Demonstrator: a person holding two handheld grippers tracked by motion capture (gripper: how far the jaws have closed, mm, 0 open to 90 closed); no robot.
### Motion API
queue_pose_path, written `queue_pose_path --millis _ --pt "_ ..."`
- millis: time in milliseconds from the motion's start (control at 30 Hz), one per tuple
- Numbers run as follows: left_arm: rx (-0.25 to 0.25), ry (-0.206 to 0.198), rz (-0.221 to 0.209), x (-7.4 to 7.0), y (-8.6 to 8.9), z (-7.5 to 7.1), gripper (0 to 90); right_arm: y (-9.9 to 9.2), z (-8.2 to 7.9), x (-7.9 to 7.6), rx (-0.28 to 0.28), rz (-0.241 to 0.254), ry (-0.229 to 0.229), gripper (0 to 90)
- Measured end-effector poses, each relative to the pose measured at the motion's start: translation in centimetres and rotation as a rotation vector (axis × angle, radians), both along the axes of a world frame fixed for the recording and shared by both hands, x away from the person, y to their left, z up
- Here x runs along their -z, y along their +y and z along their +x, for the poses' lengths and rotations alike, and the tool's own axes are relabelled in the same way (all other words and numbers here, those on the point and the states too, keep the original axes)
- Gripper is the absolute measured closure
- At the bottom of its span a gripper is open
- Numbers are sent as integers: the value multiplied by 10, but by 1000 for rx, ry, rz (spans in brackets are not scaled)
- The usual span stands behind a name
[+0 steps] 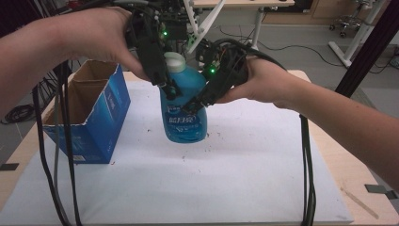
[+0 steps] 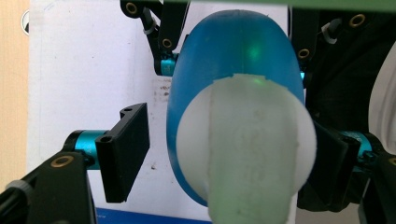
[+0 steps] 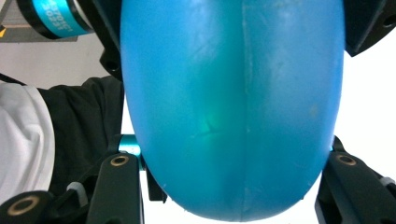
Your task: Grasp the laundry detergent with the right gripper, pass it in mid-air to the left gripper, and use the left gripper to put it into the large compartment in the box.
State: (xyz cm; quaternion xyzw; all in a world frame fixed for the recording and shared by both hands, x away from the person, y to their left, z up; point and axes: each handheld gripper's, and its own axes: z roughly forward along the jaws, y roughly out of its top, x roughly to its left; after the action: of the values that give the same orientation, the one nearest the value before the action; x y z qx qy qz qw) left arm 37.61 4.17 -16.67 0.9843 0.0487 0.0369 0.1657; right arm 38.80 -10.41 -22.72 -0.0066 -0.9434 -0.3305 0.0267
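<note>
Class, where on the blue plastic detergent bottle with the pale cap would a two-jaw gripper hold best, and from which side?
Likely the blue plastic detergent bottle at its narrower shoulder below the pale cap, jaws closing from above across its flatter sides, since it hangs upright.

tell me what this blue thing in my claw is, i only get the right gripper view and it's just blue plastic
Observer: It's a blue bottle with a pale cap, upright over a white sheet.
Operator: is the other claw on it too
Observer: The left claw is up near the cap. In the left gripper view, one of its jaws stands clear of the bottle, so it isn't clamped.
Operator: anything next to it
Observer: An open blue cardboard box stands on the sheet, left of the bottle in the high view.
</note>
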Motion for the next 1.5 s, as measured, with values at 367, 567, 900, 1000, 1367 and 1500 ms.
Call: queue_pose_path --millis 367,567,900,1000,1367,1500 --pt "-6 13 9 1 0 0 276 0 0 0 -4 -3 2 470" --pt "-5 22 12 1 -1 0 309 0 0 0 1 -2 2 470" --pt "-13 25 9 3 -3 0 309 1 0 1 -5 -8 4 470" --pt "-14 25 8 3 -3 -1 320 1 0 1 -4 -7 3 470" --pt "-19 36 -16 2 -1 -2 374 0 1 1 1 -7 1 470" --pt "-21 25 -29 1 0 -2 377 0 1 1 1 1 1 468"
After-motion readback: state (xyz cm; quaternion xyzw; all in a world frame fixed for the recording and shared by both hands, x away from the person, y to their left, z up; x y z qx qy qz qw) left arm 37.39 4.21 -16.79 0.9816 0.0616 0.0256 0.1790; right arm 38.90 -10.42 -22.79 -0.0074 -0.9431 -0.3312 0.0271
